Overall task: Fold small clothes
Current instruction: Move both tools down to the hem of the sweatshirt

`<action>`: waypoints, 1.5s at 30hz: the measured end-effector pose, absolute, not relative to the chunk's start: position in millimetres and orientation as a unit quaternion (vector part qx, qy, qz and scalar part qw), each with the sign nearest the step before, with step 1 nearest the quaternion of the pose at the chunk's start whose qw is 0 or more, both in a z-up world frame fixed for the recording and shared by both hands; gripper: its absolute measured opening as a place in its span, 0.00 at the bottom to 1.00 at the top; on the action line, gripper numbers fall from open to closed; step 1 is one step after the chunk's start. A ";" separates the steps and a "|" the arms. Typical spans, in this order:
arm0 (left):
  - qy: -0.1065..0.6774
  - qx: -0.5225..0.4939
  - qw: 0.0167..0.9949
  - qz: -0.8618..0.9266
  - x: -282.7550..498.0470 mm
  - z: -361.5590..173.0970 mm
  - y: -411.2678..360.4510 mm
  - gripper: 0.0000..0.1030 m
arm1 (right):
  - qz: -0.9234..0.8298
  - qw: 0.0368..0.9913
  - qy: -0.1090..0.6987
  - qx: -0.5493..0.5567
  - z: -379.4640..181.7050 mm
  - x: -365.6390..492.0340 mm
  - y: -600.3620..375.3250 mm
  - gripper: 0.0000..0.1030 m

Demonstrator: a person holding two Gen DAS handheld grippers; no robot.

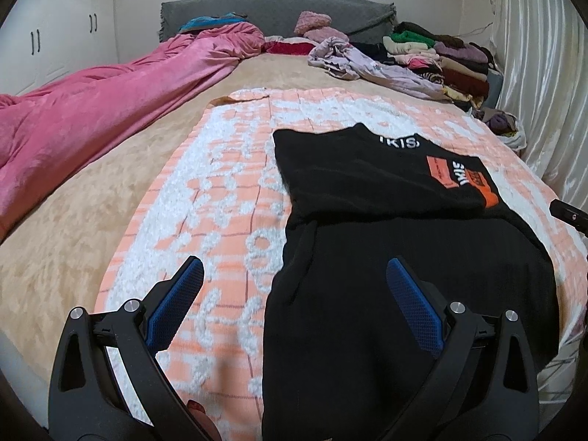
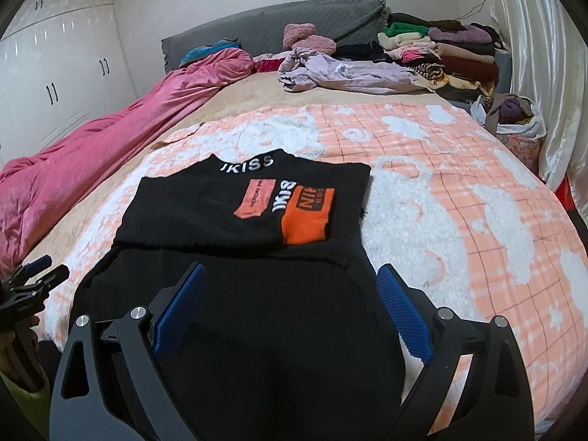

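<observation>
A black top [image 1: 386,228] with white lettering and orange patches lies on the peach and white blanket [image 1: 228,191], its upper part folded down over the lower part. It also shows in the right wrist view [image 2: 250,257]. My left gripper [image 1: 294,272] is open and empty, over the garment's near left edge. My right gripper [image 2: 290,275] is open and empty above the garment's near part. The right gripper's tip shows at the right edge of the left wrist view [image 1: 567,213]. The left gripper shows at the left edge of the right wrist view [image 2: 33,279].
A pink duvet [image 1: 92,110] lies along the left of the bed. A crumpled lilac garment [image 2: 341,73] and stacked folded clothes [image 2: 441,51] sit near the grey headboard [image 1: 275,11]. A bag of clothes [image 2: 514,117] stands at the right by the curtain.
</observation>
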State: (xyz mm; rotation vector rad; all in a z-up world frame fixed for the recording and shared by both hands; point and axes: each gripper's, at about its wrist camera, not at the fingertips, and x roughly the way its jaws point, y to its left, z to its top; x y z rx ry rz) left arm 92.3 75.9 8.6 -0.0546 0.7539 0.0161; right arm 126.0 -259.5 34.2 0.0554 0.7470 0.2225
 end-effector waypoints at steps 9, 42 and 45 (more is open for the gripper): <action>0.392 -0.030 0.919 0.014 81.4 -0.6 79.0 0.91 | 0.106 0.917 0.384 0.019 21.1 107.8 -271.8 0.90; 0.461 -0.073 0.884 -0.031 32.5 -42.5 85.9 0.91 | 0.088 0.874 0.478 0.019 -39.8 32.1 -323.9 0.90; 0.470 -0.080 0.879 -0.035 33.4 -48.1 85.0 0.89 | 0.099 0.871 0.481 0.025 -43.4 28.8 -325.1 0.90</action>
